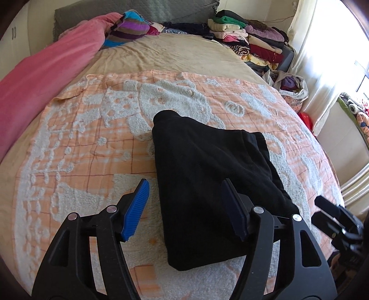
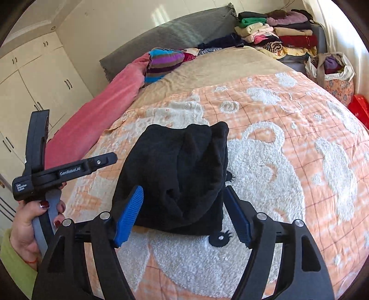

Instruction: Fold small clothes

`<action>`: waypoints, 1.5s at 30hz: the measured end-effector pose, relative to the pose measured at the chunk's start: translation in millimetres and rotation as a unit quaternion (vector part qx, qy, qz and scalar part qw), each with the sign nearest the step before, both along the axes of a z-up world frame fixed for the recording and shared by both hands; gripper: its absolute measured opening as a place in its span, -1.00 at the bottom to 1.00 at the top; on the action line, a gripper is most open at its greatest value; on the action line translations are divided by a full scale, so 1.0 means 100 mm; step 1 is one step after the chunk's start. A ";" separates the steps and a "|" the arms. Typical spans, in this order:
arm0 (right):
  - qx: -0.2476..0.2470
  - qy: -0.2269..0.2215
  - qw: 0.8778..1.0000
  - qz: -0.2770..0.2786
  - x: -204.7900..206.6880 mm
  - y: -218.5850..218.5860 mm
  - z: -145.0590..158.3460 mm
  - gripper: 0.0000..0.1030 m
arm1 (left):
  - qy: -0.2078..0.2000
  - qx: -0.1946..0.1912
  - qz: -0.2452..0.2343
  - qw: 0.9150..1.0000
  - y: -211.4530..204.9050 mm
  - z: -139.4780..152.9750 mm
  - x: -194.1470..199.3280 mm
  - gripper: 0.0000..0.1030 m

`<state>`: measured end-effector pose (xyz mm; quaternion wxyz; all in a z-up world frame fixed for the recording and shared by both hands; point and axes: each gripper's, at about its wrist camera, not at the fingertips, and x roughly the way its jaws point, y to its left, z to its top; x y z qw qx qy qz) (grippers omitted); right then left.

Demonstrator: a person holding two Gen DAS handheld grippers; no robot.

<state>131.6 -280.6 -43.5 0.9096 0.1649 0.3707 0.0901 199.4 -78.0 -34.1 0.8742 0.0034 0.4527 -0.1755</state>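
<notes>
A black fleece garment (image 1: 207, 175) lies folded into a thick bundle on the orange and white bear blanket (image 1: 92, 143). It also shows in the right wrist view (image 2: 177, 175). My left gripper (image 1: 184, 207) is open and empty, its jaws just above the bundle's near left edge. My right gripper (image 2: 182, 214) is open and empty, its jaws on either side of the bundle's near end. The left gripper's body (image 2: 64, 172) shows at the left of the right wrist view, held in a hand. The right gripper's body (image 1: 334, 219) shows at the right edge of the left wrist view.
A rolled pink blanket (image 1: 46, 78) runs along the bed's left side. A striped garment (image 1: 129, 30) lies near the grey headboard pillow (image 1: 138, 9). Stacks of folded clothes (image 1: 249, 39) sit at the far right. A cloth bag (image 2: 332, 71) stands beside the bed. Wardrobes (image 2: 30, 76) stand left.
</notes>
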 end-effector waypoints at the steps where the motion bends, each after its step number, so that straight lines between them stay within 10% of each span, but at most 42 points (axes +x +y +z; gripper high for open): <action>1: 0.004 0.006 1.000 -0.001 0.05 -0.03 -0.01 0.37 | -0.002 0.005 0.000 1.000 0.00 -0.01 -0.01 0.16; 23: -0.068 0.055 0.996 0.014 1.24 0.05 -0.44 0.37 | 0.027 0.046 -0.012 0.999 -0.17 -0.57 -0.07 0.22; 25: -0.067 0.054 0.996 0.029 1.26 0.07 -0.55 0.04 | 0.024 0.047 -0.010 0.999 -0.18 -0.59 -0.09 0.22; 26: -0.062 0.054 0.996 0.041 1.28 0.08 -0.59 -0.58 | 0.025 0.045 -0.010 0.999 -0.18 -0.59 -0.09 0.22; 29: -0.079 0.026 0.996 0.041 1.23 0.14 -0.48 -0.70 | 0.022 0.046 -0.010 0.999 -0.19 -0.58 -0.10 0.22; 38: -0.146 0.020 0.988 0.039 1.25 0.18 -0.65 -0.61 | 0.025 0.033 -0.009 0.999 -0.18 -0.63 -0.07 0.35; 45: -0.088 0.039 0.995 0.016 1.23 -0.04 -0.58 0.12 | 0.024 0.033 -0.005 0.999 -0.15 -0.62 -0.07 0.40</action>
